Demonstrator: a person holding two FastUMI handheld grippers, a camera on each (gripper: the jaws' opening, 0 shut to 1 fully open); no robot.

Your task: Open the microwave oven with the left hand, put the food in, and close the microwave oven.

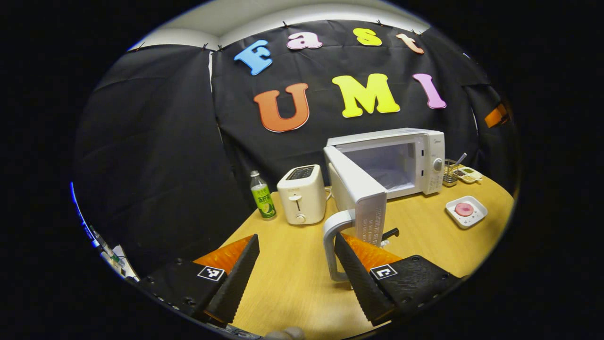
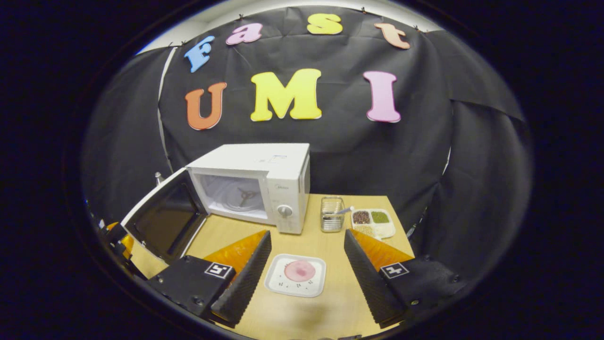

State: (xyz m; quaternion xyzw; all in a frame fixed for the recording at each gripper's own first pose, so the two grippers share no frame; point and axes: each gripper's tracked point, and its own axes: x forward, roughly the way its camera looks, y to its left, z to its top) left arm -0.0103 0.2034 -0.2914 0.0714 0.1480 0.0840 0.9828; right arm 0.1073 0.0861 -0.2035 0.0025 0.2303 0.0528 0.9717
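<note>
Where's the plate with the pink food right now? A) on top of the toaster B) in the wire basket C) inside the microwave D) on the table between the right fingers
D: the plate lies on the table between the open right gripper fingers; the microwave cavity holds no plate.

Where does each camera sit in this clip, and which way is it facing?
Left gripper view: rides on the left tool, low over the table, facing the open microwave door and its handle; its own two fingers show, apart.
Right gripper view: rides on the right tool, above the plate of food, facing the microwave; its own fingers show, apart.
Shared: microwave, open door, plate, sectioned tray, wire basket.
</note>
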